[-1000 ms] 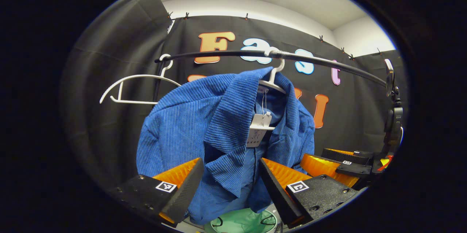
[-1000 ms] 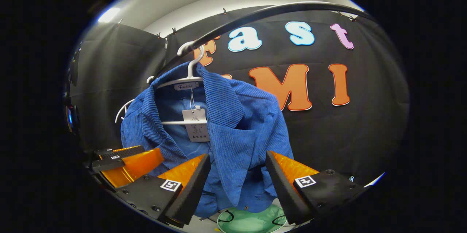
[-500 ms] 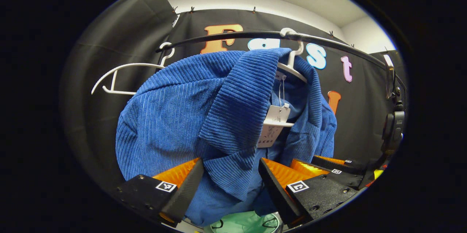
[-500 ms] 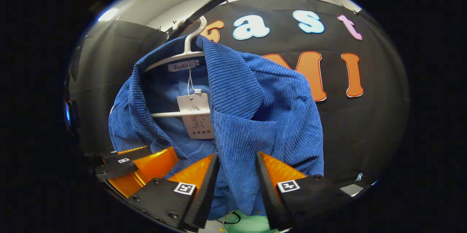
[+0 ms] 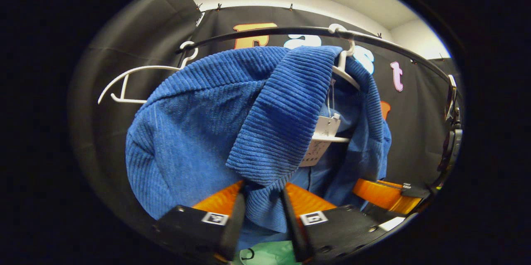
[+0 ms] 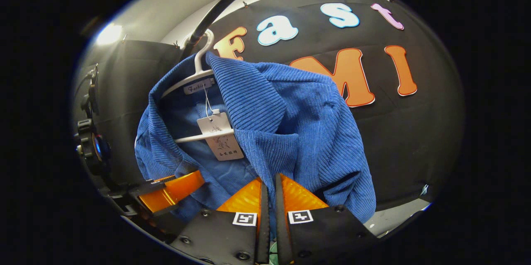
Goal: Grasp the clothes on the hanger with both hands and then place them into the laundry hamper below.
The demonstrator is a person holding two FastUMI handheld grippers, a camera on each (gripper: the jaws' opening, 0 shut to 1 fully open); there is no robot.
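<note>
A blue corduroy jacket (image 5: 199, 132) hangs on a white hanger (image 5: 344, 72) from a black rail (image 5: 269, 31). My left gripper (image 5: 264, 211) is shut on the jacket's left lapel, and cloth fills the gap between its fingers. In the right gripper view, my right gripper (image 6: 269, 198) is pinched shut on the front edge of the jacket (image 6: 290, 124), with only a thin strip of cloth between the pads. The hanger (image 6: 199, 76) and a paper tag (image 6: 218, 134) show inside the collar. A bit of the green hamper (image 5: 265, 254) peeks out below the hem.
An empty white hanger (image 5: 132, 78) hangs on the rail left of the jacket. A black mounted device (image 5: 452, 140) stands at the rail's right end. The black booth wall is close behind the jacket.
Both grippers moved in toward the jacket and closed. The right one went from wide open to pinched on the front edge. The left one narrowed onto the lapel.
</note>
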